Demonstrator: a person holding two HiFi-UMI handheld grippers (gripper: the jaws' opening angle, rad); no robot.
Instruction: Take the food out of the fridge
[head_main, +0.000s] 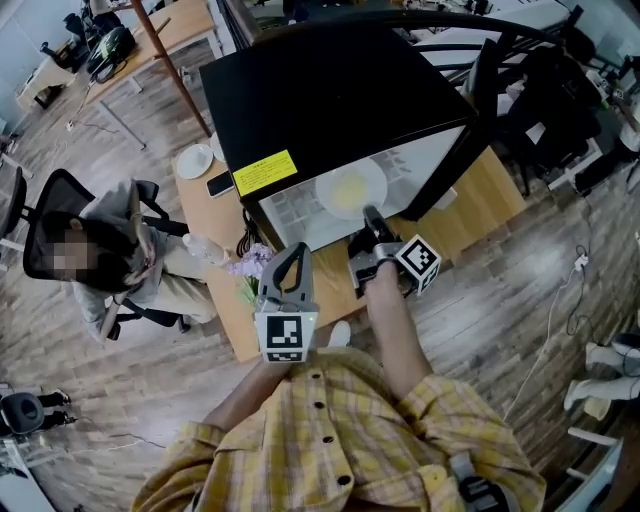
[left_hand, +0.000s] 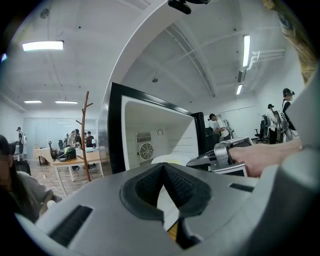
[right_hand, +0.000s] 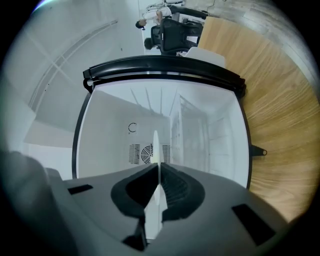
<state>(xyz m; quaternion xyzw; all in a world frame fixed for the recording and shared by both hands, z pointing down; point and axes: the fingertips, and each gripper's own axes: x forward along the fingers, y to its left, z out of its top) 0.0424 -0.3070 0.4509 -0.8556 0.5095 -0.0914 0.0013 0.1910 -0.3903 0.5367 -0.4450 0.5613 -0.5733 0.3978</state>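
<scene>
A small black fridge (head_main: 330, 100) stands on a wooden table (head_main: 490, 205) with its door (head_main: 455, 165) swung open to the right. My right gripper (head_main: 372, 216) is shut on the near rim of a white plate (head_main: 350, 188) carrying pale yellow food, at the fridge's white opening. In the right gripper view the plate (right_hand: 155, 145) shows edge-on, clamped between the pads of my right gripper (right_hand: 158, 169), with the fridge's back wall and fan vent (right_hand: 146, 153) behind it. My left gripper (head_main: 290, 252) hangs shut and empty in front of the fridge, left of the right one; its own view (left_hand: 164, 167) looks at the fridge (left_hand: 150, 135).
On the table left of the fridge lie a small white dish (head_main: 194, 160) and a phone (head_main: 220, 184); flowers (head_main: 254, 262) and a bottle (head_main: 204, 247) sit at its near left corner. A person (head_main: 115, 262) sits in a chair to the left. Black office chairs (head_main: 545, 90) stand behind.
</scene>
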